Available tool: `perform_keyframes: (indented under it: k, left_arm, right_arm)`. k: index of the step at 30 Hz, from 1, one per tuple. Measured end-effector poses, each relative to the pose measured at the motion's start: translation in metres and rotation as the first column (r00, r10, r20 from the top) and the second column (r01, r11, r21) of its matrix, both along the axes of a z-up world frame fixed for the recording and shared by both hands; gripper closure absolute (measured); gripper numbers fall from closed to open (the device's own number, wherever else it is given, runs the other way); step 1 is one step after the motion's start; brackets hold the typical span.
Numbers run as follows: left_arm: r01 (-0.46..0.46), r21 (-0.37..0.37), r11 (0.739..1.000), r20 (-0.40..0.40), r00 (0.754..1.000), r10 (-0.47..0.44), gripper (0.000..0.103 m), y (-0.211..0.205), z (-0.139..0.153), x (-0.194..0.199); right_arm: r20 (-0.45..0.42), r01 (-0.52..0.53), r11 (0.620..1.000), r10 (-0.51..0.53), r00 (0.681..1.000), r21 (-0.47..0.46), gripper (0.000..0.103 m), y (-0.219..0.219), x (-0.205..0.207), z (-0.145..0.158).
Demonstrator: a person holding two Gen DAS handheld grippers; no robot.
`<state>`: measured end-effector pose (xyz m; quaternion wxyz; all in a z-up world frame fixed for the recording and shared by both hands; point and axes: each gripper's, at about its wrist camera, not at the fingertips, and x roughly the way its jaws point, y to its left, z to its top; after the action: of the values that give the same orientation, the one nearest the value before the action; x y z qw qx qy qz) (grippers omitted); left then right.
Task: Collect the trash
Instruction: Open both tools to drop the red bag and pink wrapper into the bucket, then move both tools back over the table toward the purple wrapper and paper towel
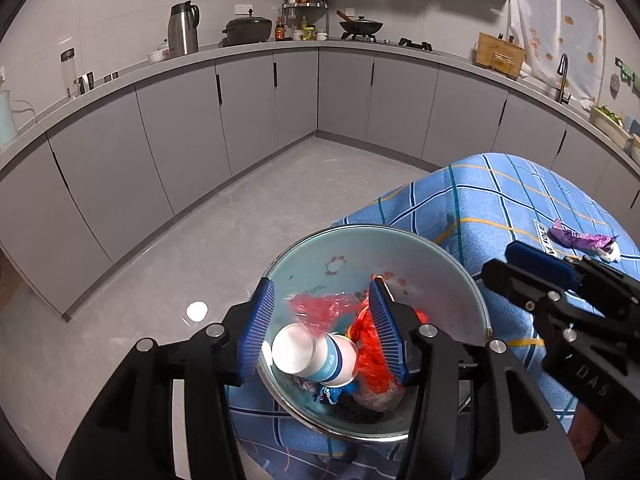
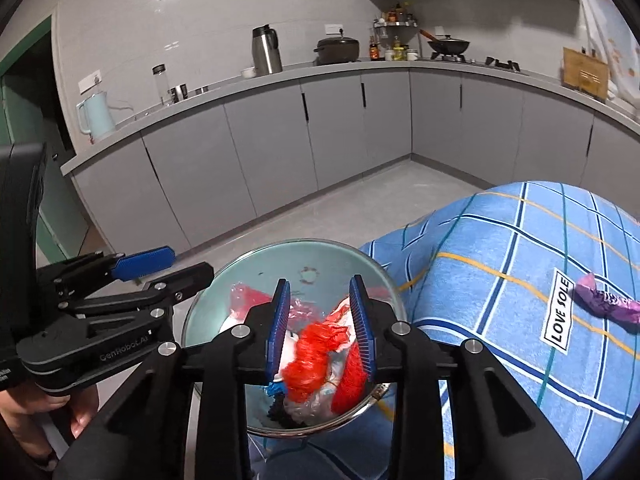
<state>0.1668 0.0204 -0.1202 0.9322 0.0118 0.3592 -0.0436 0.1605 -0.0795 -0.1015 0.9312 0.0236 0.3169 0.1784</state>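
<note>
A round trash bin (image 1: 436,280) with a pale inner wall and a metal rim stands against the table's blue checked cloth (image 1: 500,200). My left gripper (image 1: 321,280) hangs open over it. Between its blue pads a white paper cup (image 1: 312,354) with a blue band lies tilted on the trash, free of both. Red crumpled plastic (image 1: 372,356) fills the bin beside the cup. My right gripper (image 2: 320,280) is open over the same bin (image 2: 248,258), with the red plastic (image 2: 312,356) loose below its pads. A purple wrapper (image 2: 604,304) lies on the cloth to the right.
Each gripper shows in the other's view: the right gripper (image 1: 498,258) close on the right, the left gripper (image 2: 172,266) close on the left with a hand (image 2: 60,412) behind it. Grey cabinets (image 1: 240,120) ring a bare grey floor (image 1: 180,260). A "LOVE SOLE" label (image 2: 558,312) marks the cloth.
</note>
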Motion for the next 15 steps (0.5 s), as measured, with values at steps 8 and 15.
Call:
perform_keyframes:
  k: [8, 15]
  left_arm:
    - [-0.009, 0.004, 1.000, 0.007, 1.000, 0.009, 0.045, 0.000, 0.000, -0.002]
    - [-0.010, 0.008, 1.000, 0.014, 1.000, 0.010, 0.031, -0.003, -0.001, -0.004]
  right_arm:
    - [-0.001, 0.020, 1.000, -0.020, 1.000, 0.006, 0.066, -0.007, -0.004, 0.000]
    - [0.000, 0.044, 0.999, -0.044, 0.999, 0.013, 0.060, -0.019, -0.011, 0.000]
